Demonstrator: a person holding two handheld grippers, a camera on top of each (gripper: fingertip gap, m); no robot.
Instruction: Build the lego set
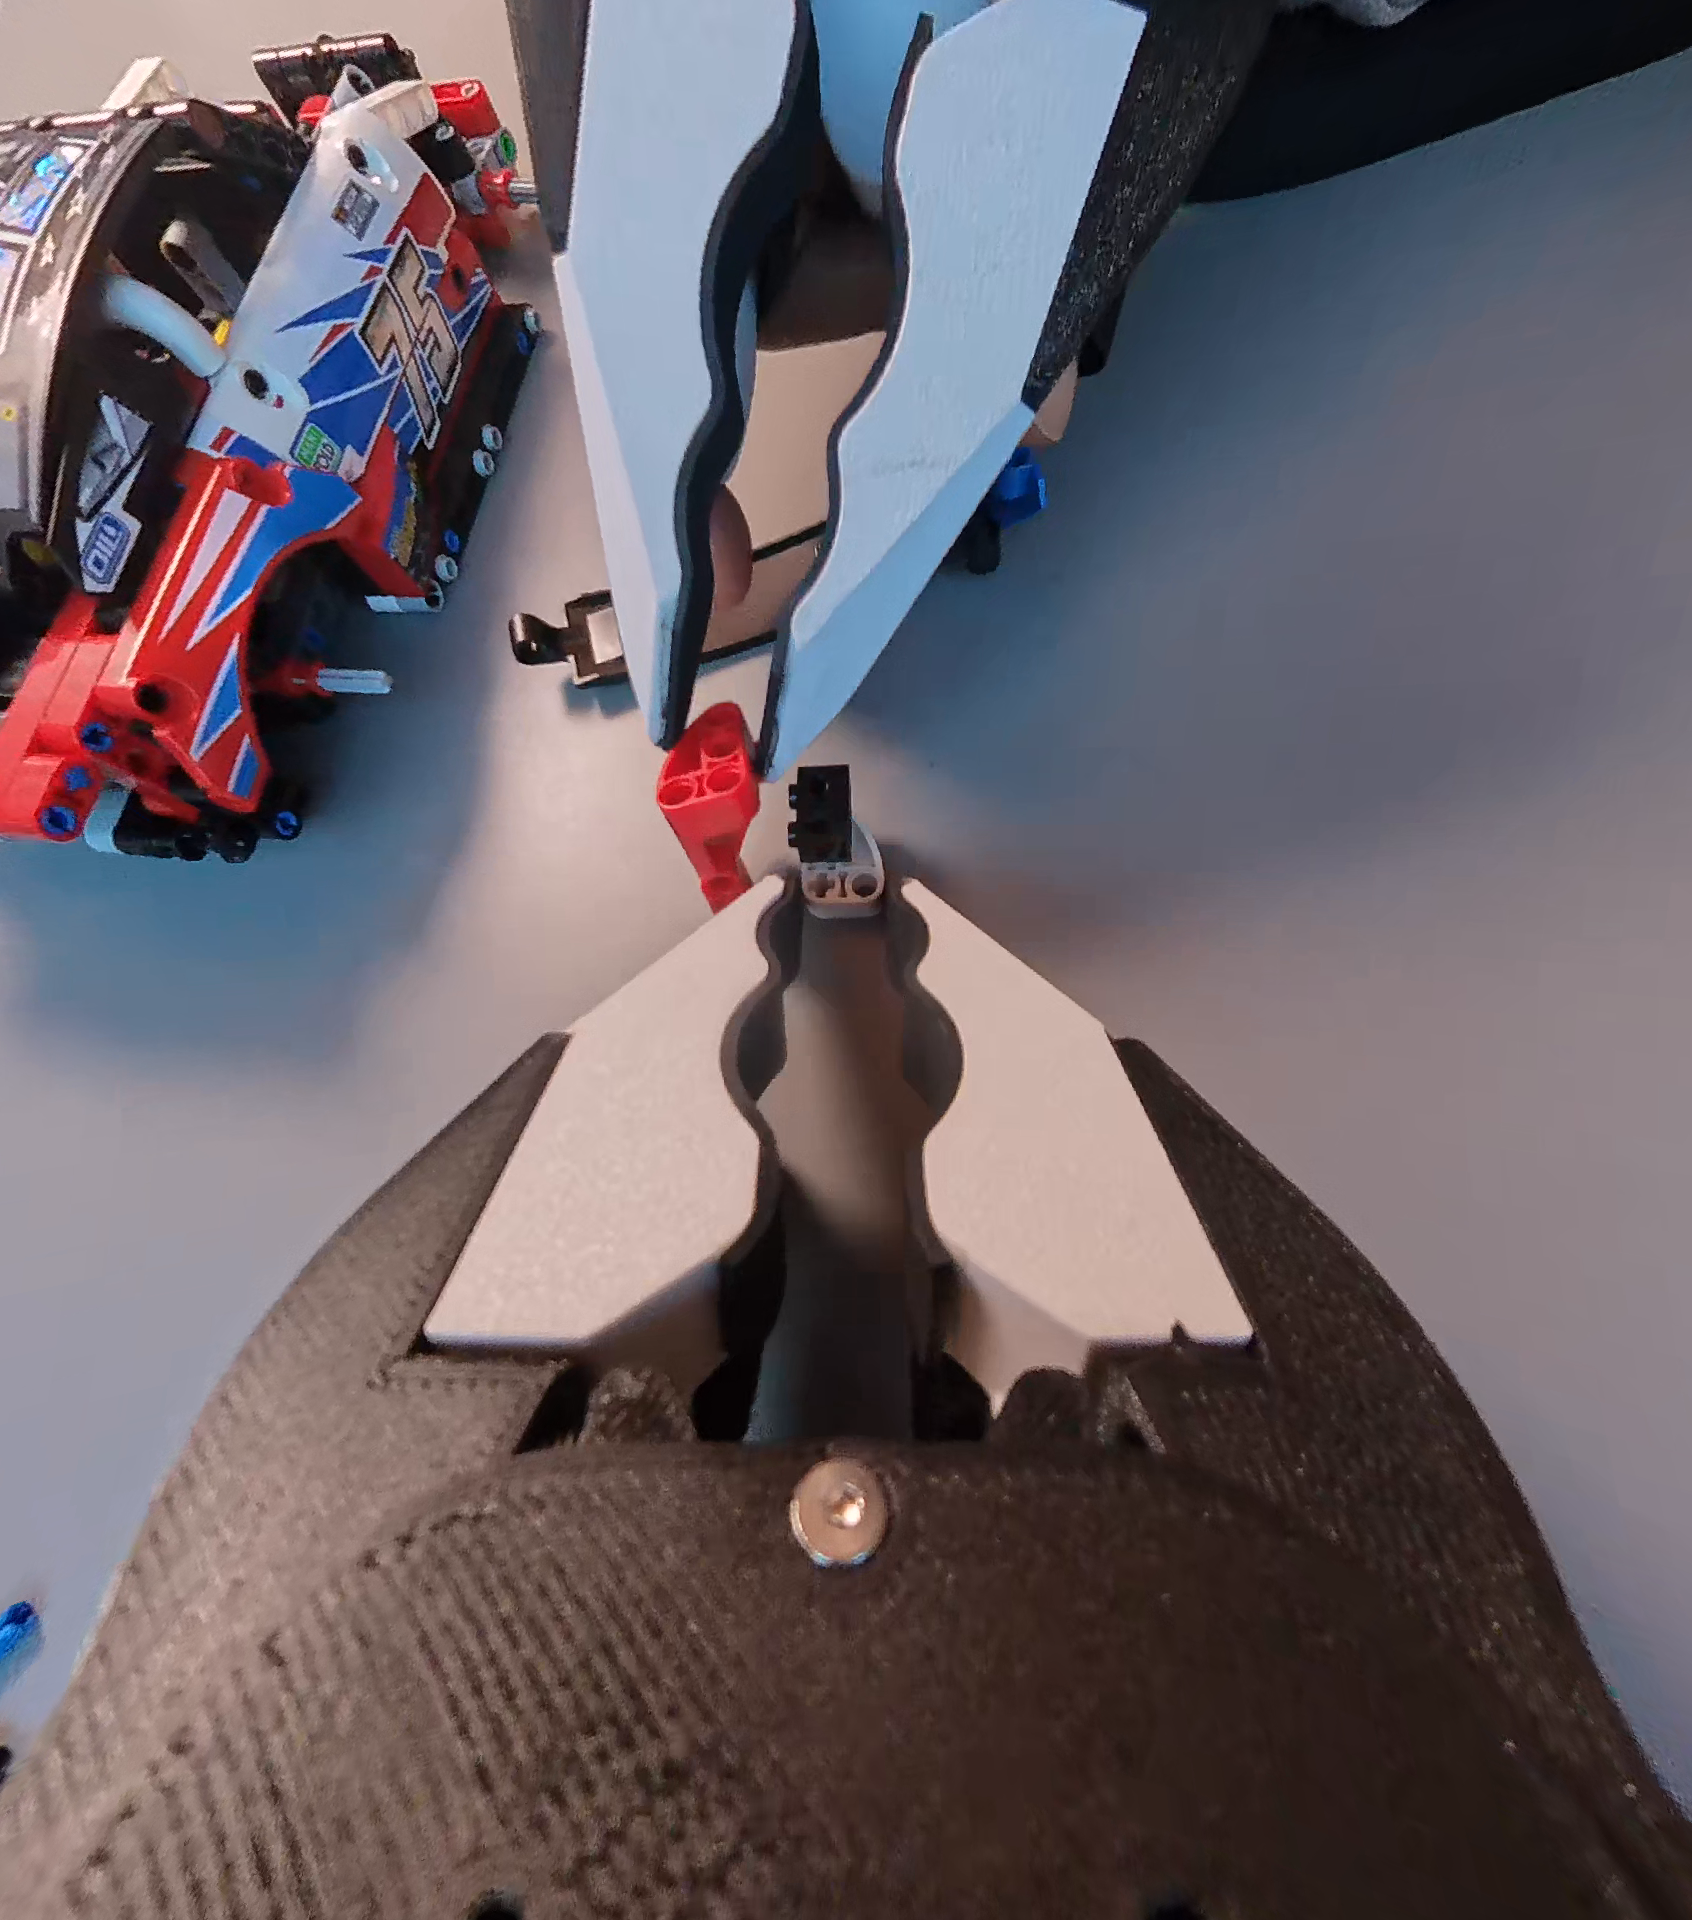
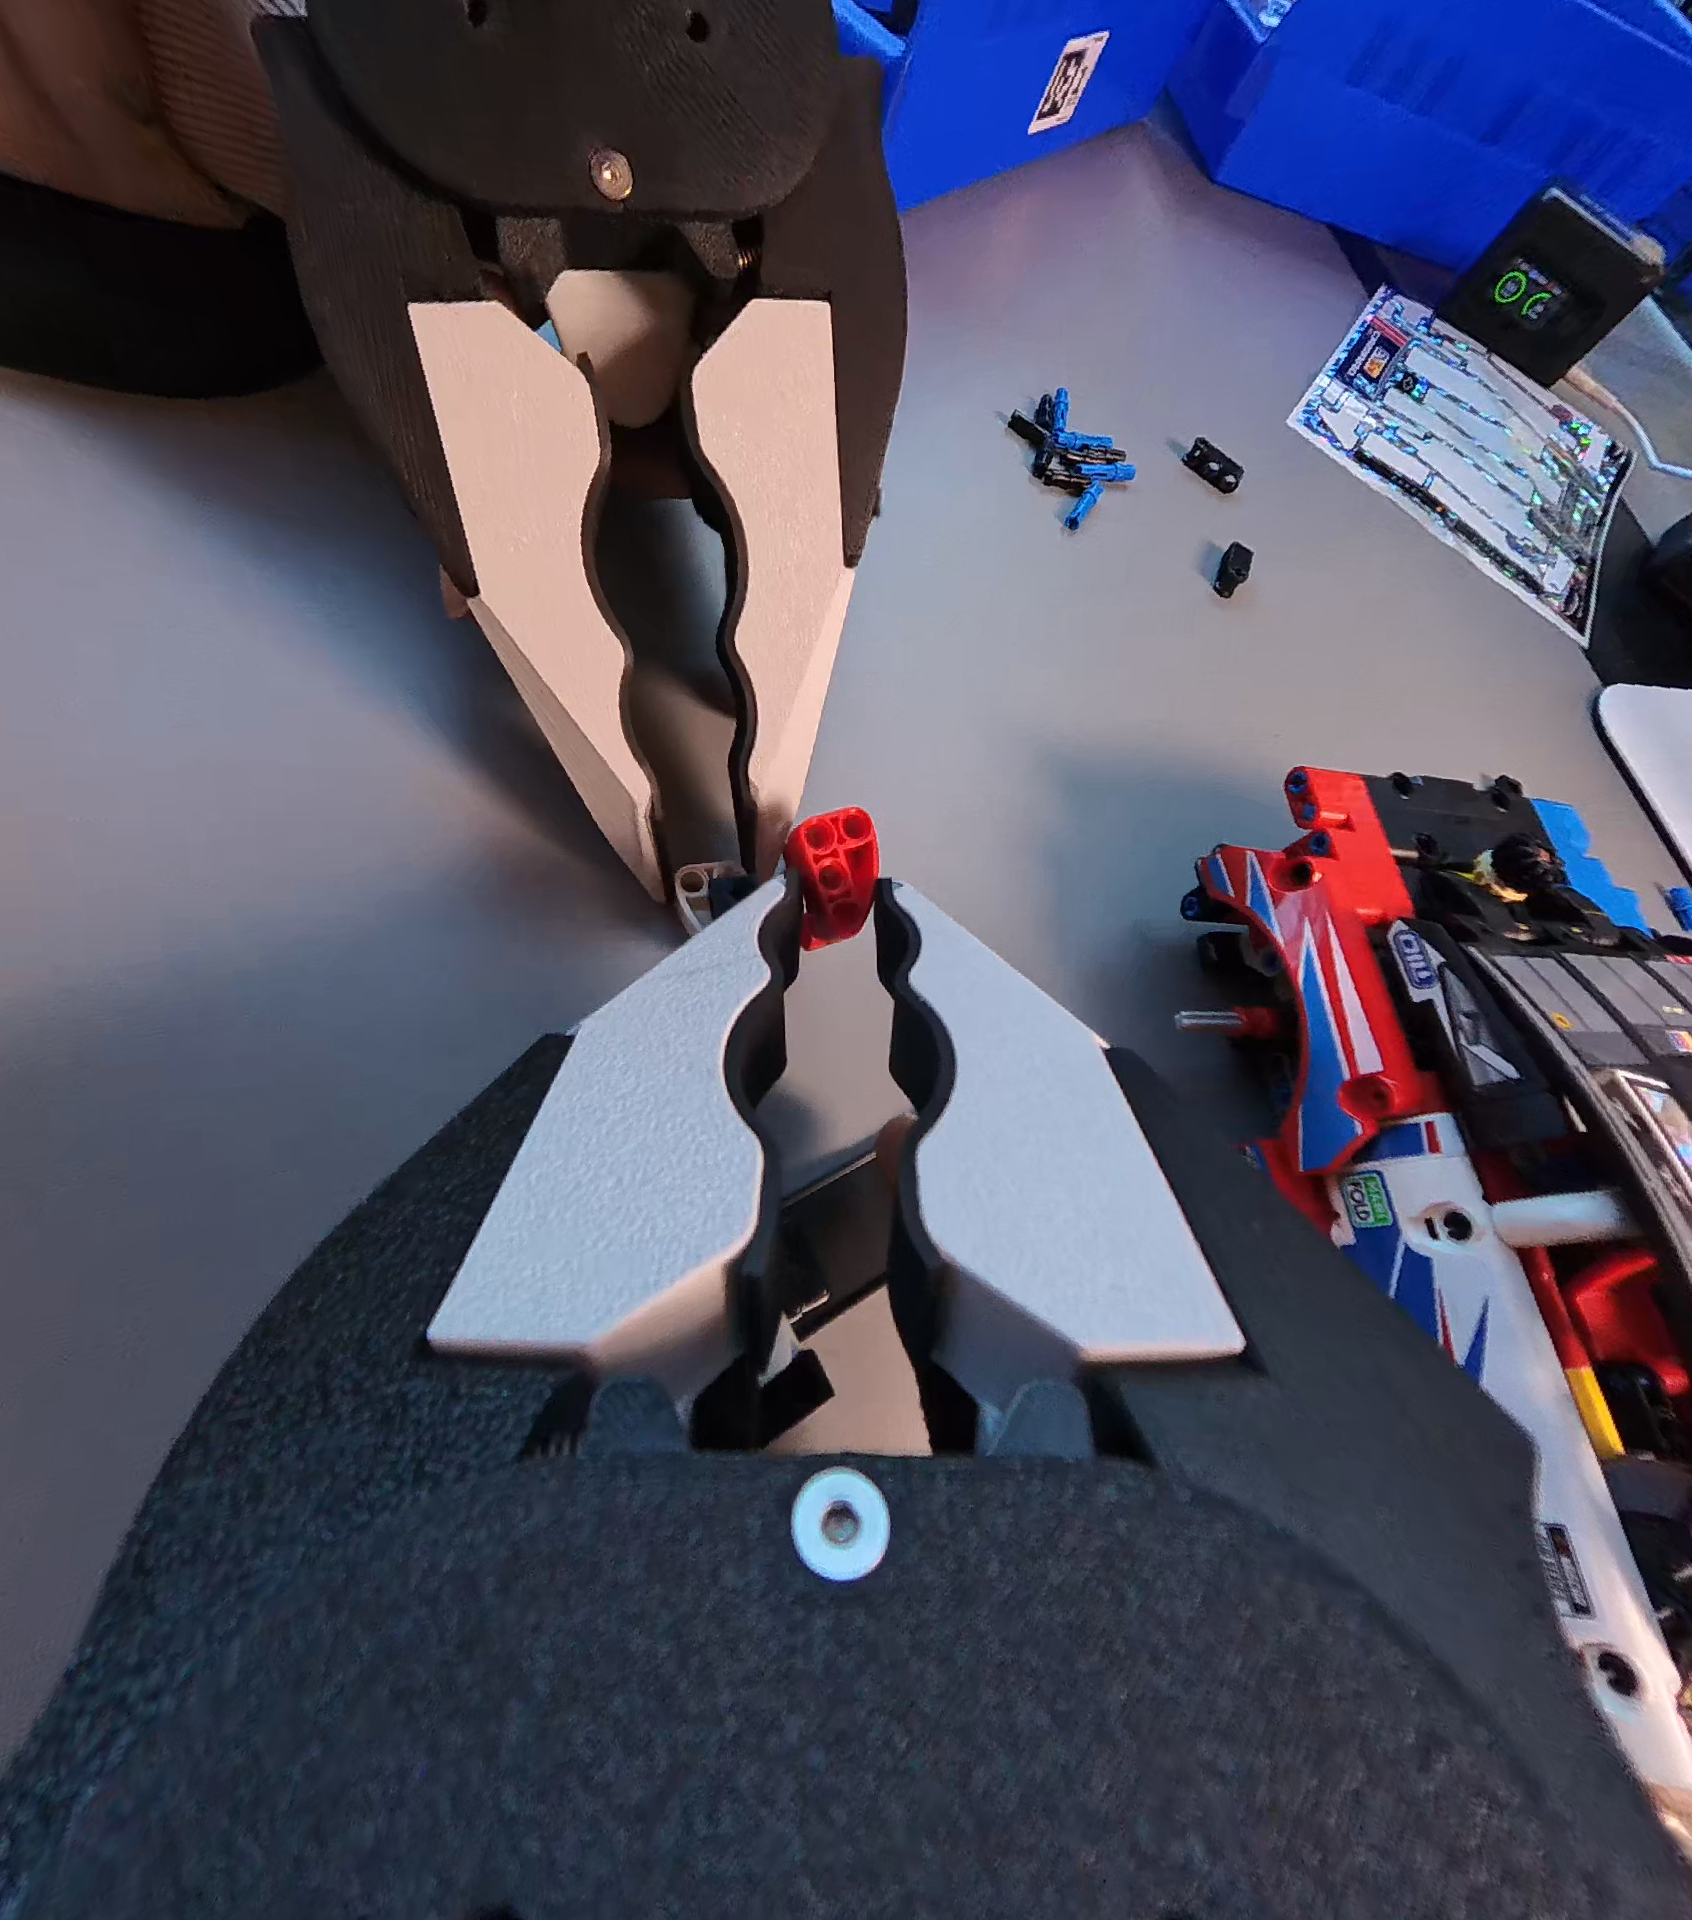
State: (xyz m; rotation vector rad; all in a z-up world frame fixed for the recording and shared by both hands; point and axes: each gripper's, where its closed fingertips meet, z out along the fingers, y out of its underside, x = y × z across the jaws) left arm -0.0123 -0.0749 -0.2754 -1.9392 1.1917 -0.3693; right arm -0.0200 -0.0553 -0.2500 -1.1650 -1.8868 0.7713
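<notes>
Grey tabletop [image 2: 198,727]; blue bins [image 2: 1444,125] behind (possibly stacked crates).

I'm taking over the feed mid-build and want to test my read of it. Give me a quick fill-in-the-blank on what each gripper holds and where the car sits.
1. The right gripper is shut on a ____ beam.
2. The left gripper pinches a light grey piece with a ____ part fixed to it.
3. In the right wrist view, the partly built car lies to the ____ of the grippers.

Missing words: red; black; right
</notes>
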